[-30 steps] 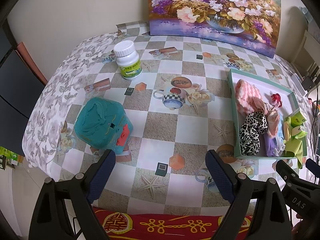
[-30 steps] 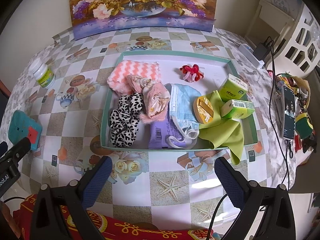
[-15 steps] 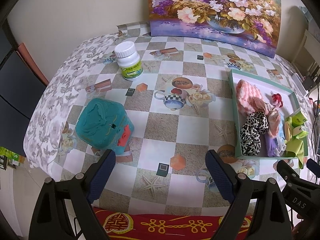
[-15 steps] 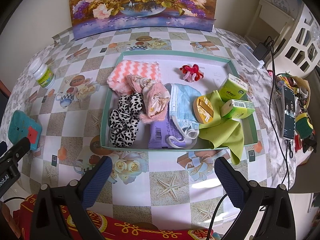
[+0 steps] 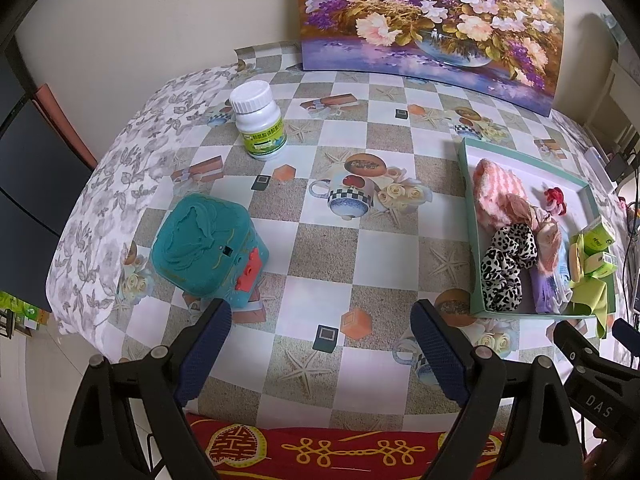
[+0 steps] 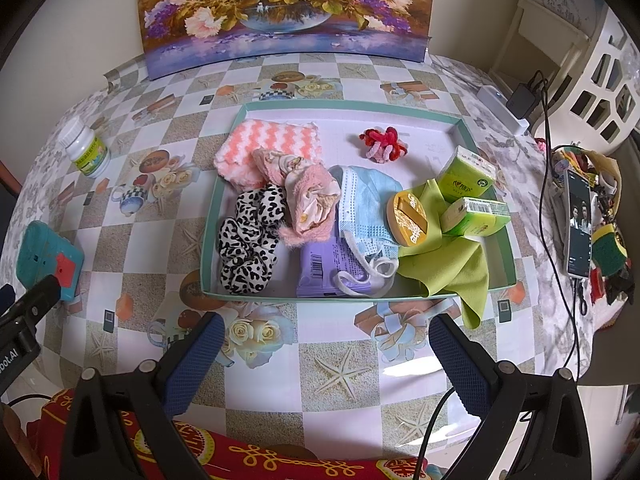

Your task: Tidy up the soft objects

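A shallow green-rimmed tray holds soft things: a pink zigzag cloth, a leopard-print scrunchie, a pink frilly fabric piece, a blue face mask, a purple packet, a green cloth, a red and pink hair tie, two green tissue packs and a gold round tin. My right gripper stands open just in front of the tray. My left gripper is open over bare tablecloth, with a teal box to its left.
A white pill bottle stands at the back left. A flower painting leans on the wall. A phone, cables and a power strip lie at the table's right. A red embroidered cloth edges the front.
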### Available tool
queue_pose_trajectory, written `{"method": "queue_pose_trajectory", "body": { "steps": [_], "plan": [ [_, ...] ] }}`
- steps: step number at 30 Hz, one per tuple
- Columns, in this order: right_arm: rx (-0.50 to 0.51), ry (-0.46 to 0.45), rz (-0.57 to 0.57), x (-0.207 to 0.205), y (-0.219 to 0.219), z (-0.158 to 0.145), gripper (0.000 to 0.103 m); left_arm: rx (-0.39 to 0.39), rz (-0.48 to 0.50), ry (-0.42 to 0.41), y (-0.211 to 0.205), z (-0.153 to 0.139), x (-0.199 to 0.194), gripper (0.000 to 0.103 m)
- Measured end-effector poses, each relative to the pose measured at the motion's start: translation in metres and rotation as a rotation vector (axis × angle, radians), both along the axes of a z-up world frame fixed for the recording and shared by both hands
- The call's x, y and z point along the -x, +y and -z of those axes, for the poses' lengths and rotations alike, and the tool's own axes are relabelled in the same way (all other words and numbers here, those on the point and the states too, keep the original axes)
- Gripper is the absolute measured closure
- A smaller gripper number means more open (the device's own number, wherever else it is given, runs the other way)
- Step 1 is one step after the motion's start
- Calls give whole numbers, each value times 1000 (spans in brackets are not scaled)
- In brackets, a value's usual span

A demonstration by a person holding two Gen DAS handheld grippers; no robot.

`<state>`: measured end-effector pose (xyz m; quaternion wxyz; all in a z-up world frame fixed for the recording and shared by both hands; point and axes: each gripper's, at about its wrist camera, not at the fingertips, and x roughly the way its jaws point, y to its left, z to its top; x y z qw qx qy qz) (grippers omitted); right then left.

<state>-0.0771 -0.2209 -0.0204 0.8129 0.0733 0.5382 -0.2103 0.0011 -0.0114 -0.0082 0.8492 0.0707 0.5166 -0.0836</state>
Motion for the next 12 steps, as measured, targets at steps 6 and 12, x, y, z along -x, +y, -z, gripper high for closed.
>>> {"method": "queue_pose_trajectory", "body": {
  "steps": [6, 12],
  "plan": [
    [0, -1, 2, 0, 0, 0, 0, 0, -3, 5, 0, 1, -1, 11],
    [-1, -1, 2, 1, -1, 1, 0, -2, 12, -4, -4, -1, 0, 11]
  ]
}}
